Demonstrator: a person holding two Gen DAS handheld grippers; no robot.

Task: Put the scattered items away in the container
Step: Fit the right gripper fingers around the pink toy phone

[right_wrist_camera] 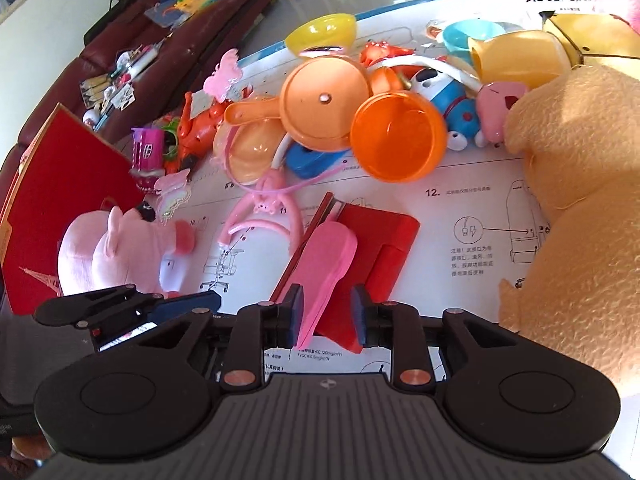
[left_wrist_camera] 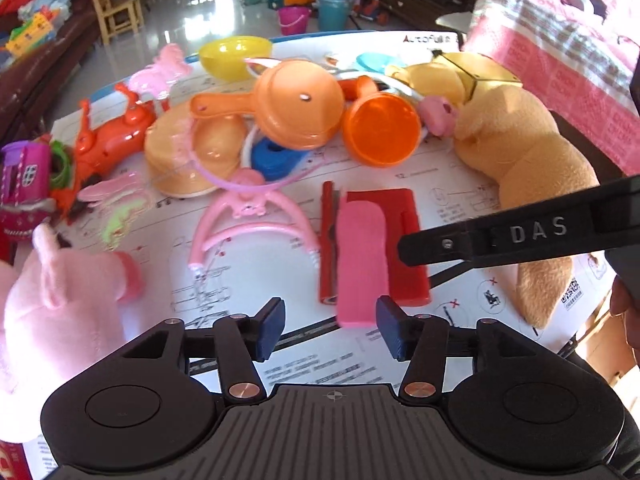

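A pink foam insole (right_wrist_camera: 326,268) lies tilted on a red folded piece (right_wrist_camera: 376,240) on the paper-covered table (right_wrist_camera: 460,216). My right gripper (right_wrist_camera: 327,314) is part closed, with the near end of the insole and the red piece's edge between its blue pads; contact is unclear. Its arm crosses the left wrist view (left_wrist_camera: 500,236). My left gripper (left_wrist_camera: 331,330) is open and empty, just short of the insole (left_wrist_camera: 360,264), which looks blurred. A red box (right_wrist_camera: 60,216) stands at the left in the right wrist view.
A pink pig plush (right_wrist_camera: 120,256) lies left, a big tan plush (right_wrist_camera: 580,200) right. Behind are a pink headband (left_wrist_camera: 248,220), an orange pan (left_wrist_camera: 296,108), an orange bowl (left_wrist_camera: 380,128), a yellow bowl (left_wrist_camera: 236,56) and an orange toy (left_wrist_camera: 116,128).
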